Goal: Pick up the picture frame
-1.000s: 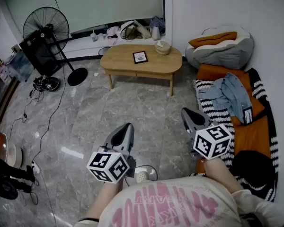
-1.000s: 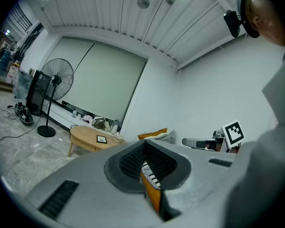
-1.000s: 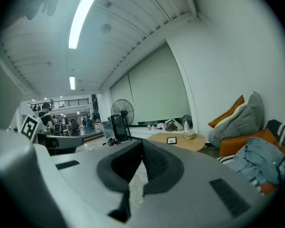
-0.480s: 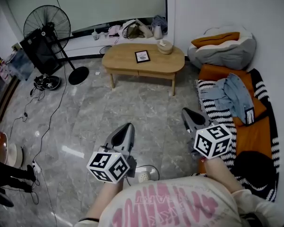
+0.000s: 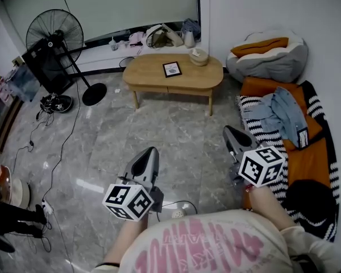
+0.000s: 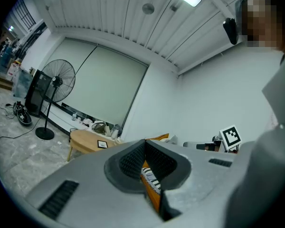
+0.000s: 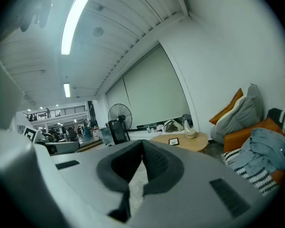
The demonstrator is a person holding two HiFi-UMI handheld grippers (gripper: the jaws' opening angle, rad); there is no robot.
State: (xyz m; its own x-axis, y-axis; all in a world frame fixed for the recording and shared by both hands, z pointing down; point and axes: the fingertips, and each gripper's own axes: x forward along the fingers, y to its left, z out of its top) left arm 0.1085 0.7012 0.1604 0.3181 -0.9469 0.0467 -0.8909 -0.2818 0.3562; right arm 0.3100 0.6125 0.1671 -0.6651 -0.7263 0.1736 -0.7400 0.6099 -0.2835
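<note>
Left tongs (image 5: pixel 150 151) closed, empty, right tongs (image 5: pixel 228 130) closed, empty

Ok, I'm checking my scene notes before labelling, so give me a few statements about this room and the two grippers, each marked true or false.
1. The picture frame lies flat on the oval wooden table. True.
2. The left gripper holds the frame. False: its jaws are shut on nothing, well short of the table.
3. The right gripper has its jaws together. True.
4. The standing fan is right of the table in the head view. False: it stands to the table's left.
</note>
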